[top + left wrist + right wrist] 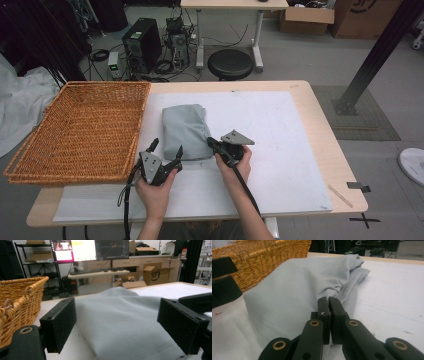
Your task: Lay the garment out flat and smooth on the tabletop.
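— Black jaws of your left gripper (117,325) sat closest to the lens, spread wide, with the cloth (120,322) lying between them. Neither pad pressed on it.

— And your right gripper (328,302)?

— Its jaws were pressed together. In its own view they met at the cloth's near edge, and a sliver of fabric seemed caught between the pads, though you could not tell for sure how much they gripped.

— Where did the cloth lie?

— From above, the cloth (186,131) was a folded grey bundle on the white mat (280,130), near the middle of the table (320,115), just right of the basket (80,130). Your left gripper (165,148) stood at its near left corner, your right gripper (212,142) at its near right edge, each hand holding from the table's near side.

— Was the basket touching the cloth?

— No, they lay apart; a strip of mat showed between them. The wicker basket hung partly over the table's left edge.

— Could you read any writing?

— You could read "SF" on a cardboard box (156,275) behind the table in the left gripper view. Monitors (92,250) glowed on a desk back there, but their text was too small to read. The cloth itself bore no legible label.
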Available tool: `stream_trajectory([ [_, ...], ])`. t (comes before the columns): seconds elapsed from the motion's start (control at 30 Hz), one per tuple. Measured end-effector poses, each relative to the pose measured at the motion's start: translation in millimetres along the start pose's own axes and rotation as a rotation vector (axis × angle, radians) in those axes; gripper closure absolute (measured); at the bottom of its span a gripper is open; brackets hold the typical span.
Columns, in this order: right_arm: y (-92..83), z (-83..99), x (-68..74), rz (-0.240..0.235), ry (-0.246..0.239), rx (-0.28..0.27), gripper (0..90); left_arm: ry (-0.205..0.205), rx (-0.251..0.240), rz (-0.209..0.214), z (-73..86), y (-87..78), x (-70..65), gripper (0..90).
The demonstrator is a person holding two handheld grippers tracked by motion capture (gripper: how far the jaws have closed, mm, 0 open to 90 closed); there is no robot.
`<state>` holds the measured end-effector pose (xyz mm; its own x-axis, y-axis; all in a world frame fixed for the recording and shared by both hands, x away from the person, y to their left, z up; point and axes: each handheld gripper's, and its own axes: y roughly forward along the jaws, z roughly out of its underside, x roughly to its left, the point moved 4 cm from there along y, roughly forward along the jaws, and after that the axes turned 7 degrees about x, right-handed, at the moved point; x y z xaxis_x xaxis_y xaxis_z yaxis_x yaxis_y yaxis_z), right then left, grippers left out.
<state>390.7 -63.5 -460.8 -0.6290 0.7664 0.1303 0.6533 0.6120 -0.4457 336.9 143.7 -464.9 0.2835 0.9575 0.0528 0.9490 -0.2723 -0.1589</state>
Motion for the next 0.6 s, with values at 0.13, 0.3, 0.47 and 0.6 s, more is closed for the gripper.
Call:
stream_trajectory([
  [0.13, -17.3, -1.8, -13.4, 0.031, 0.009, -0.03, 89.3, 0.001, 0.002, -0.001, 0.3, -0.1, 0.0, 16.6],
  [0.3, -33.7, 0.4, -30.4, 0.041, 0.036, -0.042, 89.3, 0.004, 0.009, 0.002, 0.5, 0.5, -0.7, 16.8],
  [0.47, -51.4, 6.1, -52.3, 0.081, 0.068, -0.052, 89.3, 0.008, 0.01, 0.002, 0.5, 0.7, -1.3, 16.9],
  [0.6, -69.6, 11.8, -73.5, 0.132, 0.085, -0.056, 89.3, 0.01, 0.01, 0.002, 0.3, 0.8, -1.6, 17.0],
])
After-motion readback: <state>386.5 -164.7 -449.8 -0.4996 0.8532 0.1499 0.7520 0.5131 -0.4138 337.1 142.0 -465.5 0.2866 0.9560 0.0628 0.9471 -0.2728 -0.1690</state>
